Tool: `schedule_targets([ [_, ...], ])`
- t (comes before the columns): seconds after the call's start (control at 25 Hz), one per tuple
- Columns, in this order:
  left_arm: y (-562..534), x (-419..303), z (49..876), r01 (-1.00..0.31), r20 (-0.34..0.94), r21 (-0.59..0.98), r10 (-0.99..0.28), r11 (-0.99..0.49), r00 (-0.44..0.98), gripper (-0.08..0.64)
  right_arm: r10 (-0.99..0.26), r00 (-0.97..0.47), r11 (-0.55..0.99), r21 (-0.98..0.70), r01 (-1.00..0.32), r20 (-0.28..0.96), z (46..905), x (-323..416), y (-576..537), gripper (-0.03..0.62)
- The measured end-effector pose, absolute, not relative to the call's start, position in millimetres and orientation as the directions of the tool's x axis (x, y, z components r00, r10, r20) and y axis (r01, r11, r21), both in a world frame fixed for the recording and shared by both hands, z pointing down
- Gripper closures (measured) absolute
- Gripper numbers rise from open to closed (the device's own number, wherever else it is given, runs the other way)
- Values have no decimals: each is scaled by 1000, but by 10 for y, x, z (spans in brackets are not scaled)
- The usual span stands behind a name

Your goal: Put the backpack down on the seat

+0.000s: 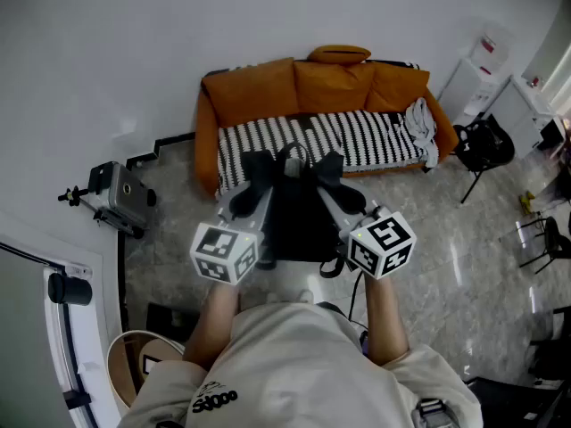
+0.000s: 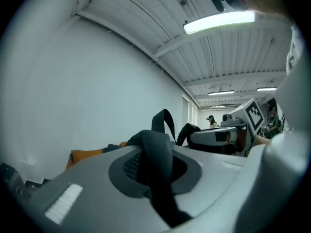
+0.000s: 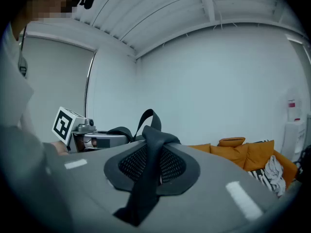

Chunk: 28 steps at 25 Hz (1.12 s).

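The black backpack hangs in the air between my two grippers, in front of the orange sofa. The sofa's seat has a black-and-white striped cover and lies just beyond the bag. My left gripper is shut on the left shoulder strap, which runs between its jaws. Over on the other side, the right gripper is shut on the other strap. The bag's top handle loops up between the grippers. The right gripper shows in the left gripper view. The left gripper shows in the right gripper view.
A white cloth lies at the seat's right end, and an orange cushion sits on the backrest. A grey case stands on the floor at the left. At the right are a black chair and a white cabinet.
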State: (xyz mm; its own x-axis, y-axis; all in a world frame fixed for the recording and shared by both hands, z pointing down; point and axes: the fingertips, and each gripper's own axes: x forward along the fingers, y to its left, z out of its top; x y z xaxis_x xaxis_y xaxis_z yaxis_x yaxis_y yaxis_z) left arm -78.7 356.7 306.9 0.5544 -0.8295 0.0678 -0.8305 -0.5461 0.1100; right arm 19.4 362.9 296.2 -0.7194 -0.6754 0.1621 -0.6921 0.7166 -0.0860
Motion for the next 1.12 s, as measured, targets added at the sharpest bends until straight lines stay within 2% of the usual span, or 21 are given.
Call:
schedule_targets([
  [0.48, 3347, -681, 3138, -848, 107, 105, -842, -519, 529, 523, -646, -746, 725, -174, -666, 163, 3063, 305, 3388, 532],
  [1.12, 3058, -233, 3256, -894, 142, 79, -883, -441, 448, 523, -590, -785, 774, -145, -617, 188, 3156, 729, 3041, 531],
])
